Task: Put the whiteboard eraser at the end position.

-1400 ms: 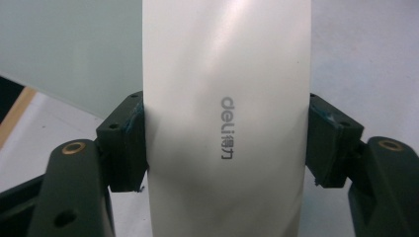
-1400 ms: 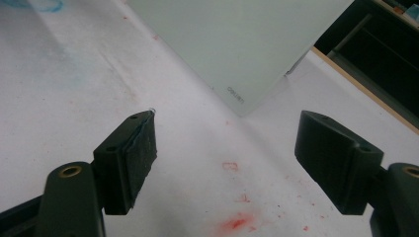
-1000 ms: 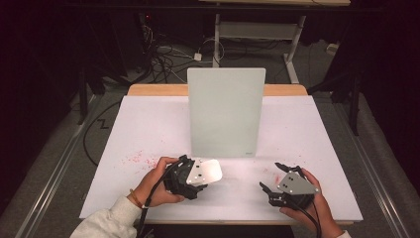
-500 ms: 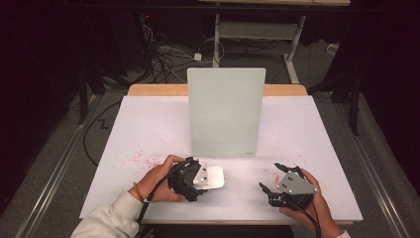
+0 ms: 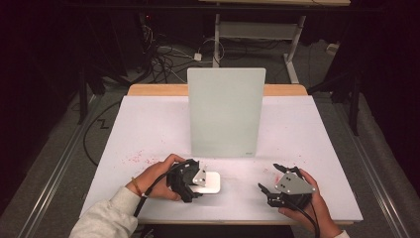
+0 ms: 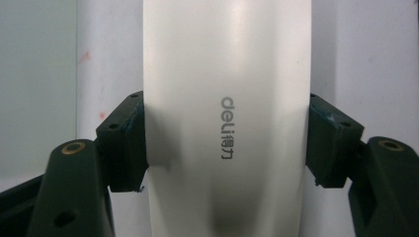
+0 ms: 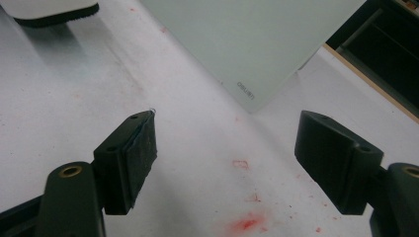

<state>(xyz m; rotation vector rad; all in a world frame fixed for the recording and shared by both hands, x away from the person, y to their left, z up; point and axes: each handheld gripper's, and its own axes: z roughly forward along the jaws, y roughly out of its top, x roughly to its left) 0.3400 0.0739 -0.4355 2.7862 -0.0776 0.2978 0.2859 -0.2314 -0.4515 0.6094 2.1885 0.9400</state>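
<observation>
Change: since a second ago the white eraser (image 5: 207,182) had slid a little toward the person's side of the desk (image 5: 148,129), carried by the left gripper (image 5: 190,181); the right gripper (image 5: 277,184) had kept its place.
Left jaws: clenched on the eraser's two long sides, pads (image 6: 129,143) pressed against the white body (image 6: 227,98).
Right jaws: spread apart, nothing between them, hovering over bare desk with red smudges (image 7: 244,223).
Eraser position: low on the desk, just in front of the upright whiteboard (image 5: 225,111).
Key relation: the eraser's long axis ran straight out from the left jaws; the board stood near, beyond it, so the left hand was much nearer.
</observation>
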